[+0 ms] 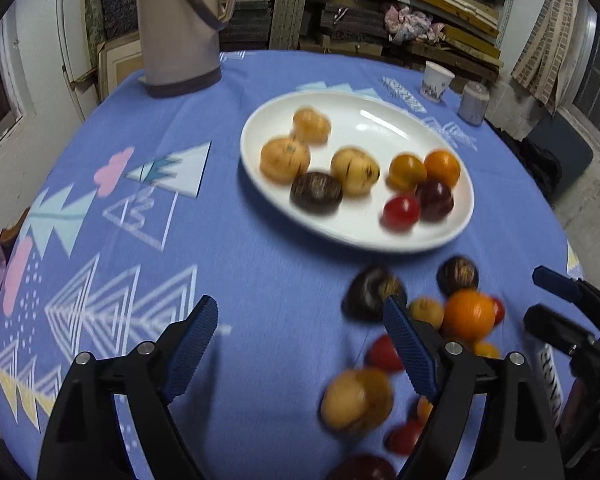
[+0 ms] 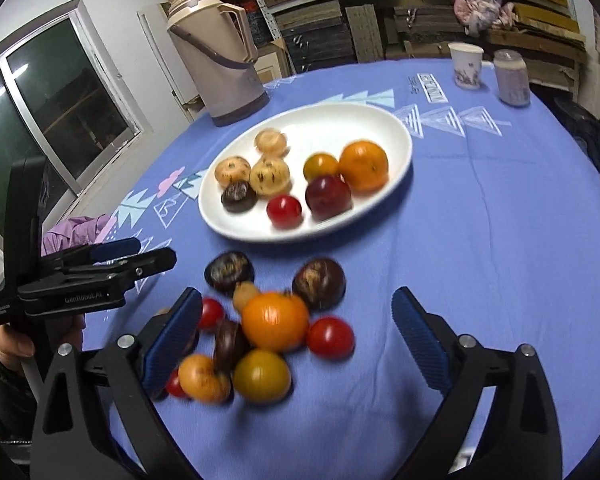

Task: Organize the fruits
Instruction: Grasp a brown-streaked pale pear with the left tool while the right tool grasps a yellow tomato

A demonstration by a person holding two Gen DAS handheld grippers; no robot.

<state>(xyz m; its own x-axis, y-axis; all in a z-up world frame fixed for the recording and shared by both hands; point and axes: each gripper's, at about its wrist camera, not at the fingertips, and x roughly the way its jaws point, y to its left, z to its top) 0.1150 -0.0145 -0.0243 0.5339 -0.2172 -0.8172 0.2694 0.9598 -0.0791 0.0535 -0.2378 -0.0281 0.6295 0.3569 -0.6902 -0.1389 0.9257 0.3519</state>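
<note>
A blue patterned surface (image 2: 480,240) carries a white plate (image 2: 380,120) of blurred orange, yellow, red and dark fruits at frame centre; a loose fruit pile (image 2: 268,336) lies below it. Left gripper (image 1: 300,344) and right gripper (image 2: 296,340) fingers spread wide, holding nothing

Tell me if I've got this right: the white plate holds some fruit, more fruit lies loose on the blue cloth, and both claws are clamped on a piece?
Not quite: neither claw holds anything. In the right wrist view the right claw stands open over the loose fruit, and the left wrist view shows the left claw open and empty. The white plate and blue cloth are as you say.
</note>
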